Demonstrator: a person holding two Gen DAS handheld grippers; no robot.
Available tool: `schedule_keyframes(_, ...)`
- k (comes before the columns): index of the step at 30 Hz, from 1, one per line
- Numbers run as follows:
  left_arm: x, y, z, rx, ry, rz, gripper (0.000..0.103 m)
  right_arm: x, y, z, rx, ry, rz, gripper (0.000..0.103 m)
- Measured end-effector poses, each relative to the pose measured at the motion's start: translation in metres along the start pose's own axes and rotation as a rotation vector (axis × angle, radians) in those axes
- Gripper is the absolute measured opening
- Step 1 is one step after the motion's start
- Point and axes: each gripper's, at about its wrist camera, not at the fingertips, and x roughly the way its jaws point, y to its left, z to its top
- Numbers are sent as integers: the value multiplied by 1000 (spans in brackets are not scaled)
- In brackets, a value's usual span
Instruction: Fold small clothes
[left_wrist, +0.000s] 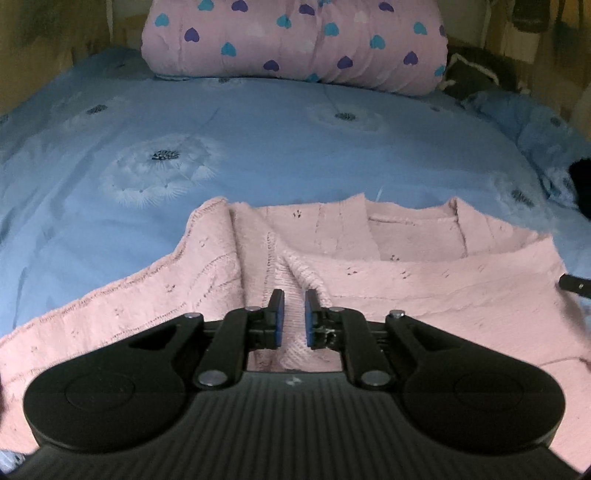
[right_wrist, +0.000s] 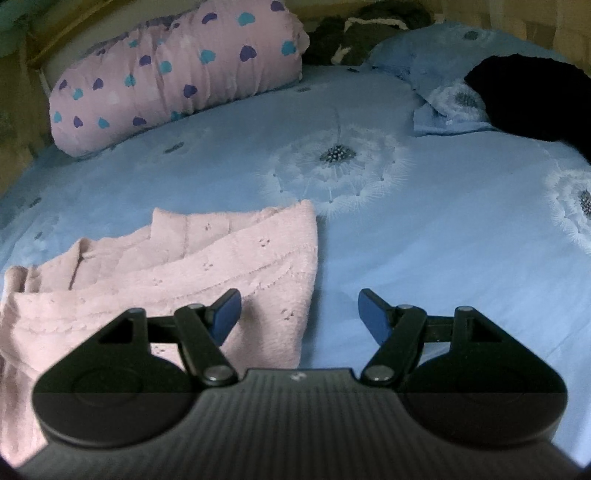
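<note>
Looking along the left gripper, we see its blue pads standing only a narrow gap apart. They sit low over the pink knitted sweater, and a raised fold of the knit runs up to them from the far side. Ribbed pink knit shows in the gap, but as far as we can make out the pads are not pressing on it.

The sweater lies on the near part of the bed sheet, which is pale blue and printed with dandelion heads. The garment is partly folded, one side laid over the middle and the neckline facing the far side.

From the right wrist view, the sweater lies to the left on the sheet. The right gripper is spread wide with nothing pinched. Its left pad hangs over the sweater's near right edge and its right pad over bare sheet.

The bed carries more at its far end. A rolled pink quilt printed with blue and purple hearts lies across it. To the quilt's right is a dark bundle with a pale trim, too blurred for us to name. A blue pillow in the same dandelion print lies at the far right, with a black cloth lying partly on it.
</note>
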Motion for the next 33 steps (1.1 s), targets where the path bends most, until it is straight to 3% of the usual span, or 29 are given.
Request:
schedule_keyframes(3,-11,2,-2,-19,-32,-10,29,0,1,0,2,-4,-2,72)
schedule_keyframes(5,-18,2,-2,-16,-54,-21,49,1,2,0,-1,1,-5,72)
schedule_keyframes(7,-24,-1,-2,-3,-76,-33,61,1,3,0,-5,0,-3,72)
schedule_keyframes(12,-14,-18,-5,87,-82,-9,64,2,2,-1,-6,4,-8,72)
schedule_keyframes(15,5,-26,-11,136,-65,23,59,3,2,-1,-8,6,-11,72)
schedule_keyframes(18,20,-26,-16,134,-48,50,41,3,2,-1,-9,2,-9,72)
schedule_keyframes(20,24,-23,-18,105,-43,49,14,3,2,-1,-8,0,-10,72)
schedule_keyframes(26,-7,-15,-12,54,-107,89,7,-4,1,-3,-8,-15,-10,72)
schedule_keyframes(30,-3,-5,-16,68,-61,137,7,-4,8,-5,-41,-30,-8,72)
schedule_keyframes(33,12,-3,-24,92,-4,126,7,0,13,-7,-64,-12,-3,72)
